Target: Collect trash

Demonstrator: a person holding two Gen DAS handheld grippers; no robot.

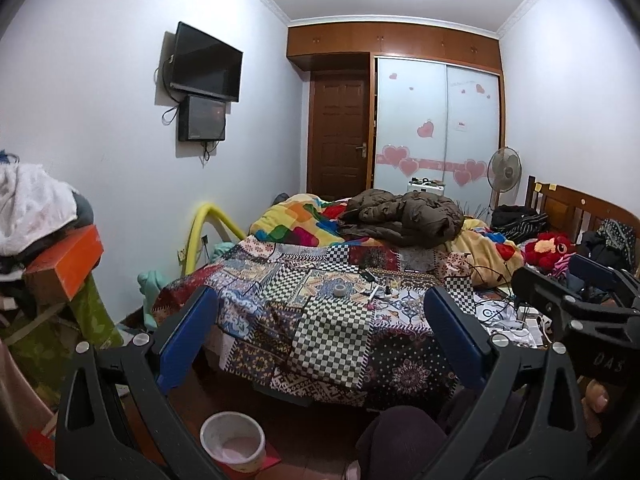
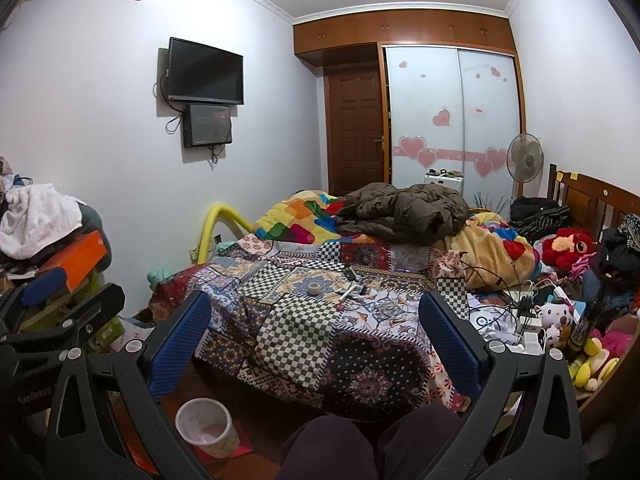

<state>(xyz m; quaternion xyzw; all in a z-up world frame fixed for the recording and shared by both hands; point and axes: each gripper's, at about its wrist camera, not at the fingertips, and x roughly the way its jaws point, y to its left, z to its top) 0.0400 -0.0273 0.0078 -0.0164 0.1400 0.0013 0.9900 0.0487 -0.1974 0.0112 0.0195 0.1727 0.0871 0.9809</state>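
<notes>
Bed (image 1: 320,320) fills our view, its patchwork cover strewn with small light scraps (image 1: 376,294) beside a tape roll (image 1: 340,290); we'd pinch each across its middle. Bin (image 1: 232,440) waits on the floor. Left tongs (image 1: 320,344) and right tongs (image 2: 316,344) gape wide, empty.

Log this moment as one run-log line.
left gripper: open, empty | right gripper: open, empty | bin: on floor | tape roll: on bed | phase: pre-grasp

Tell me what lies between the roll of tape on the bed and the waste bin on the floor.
Only patchwork bedspread lies between the roll of tape and the waste bin; it drapes over the bed edge. Both views show it.
</notes>
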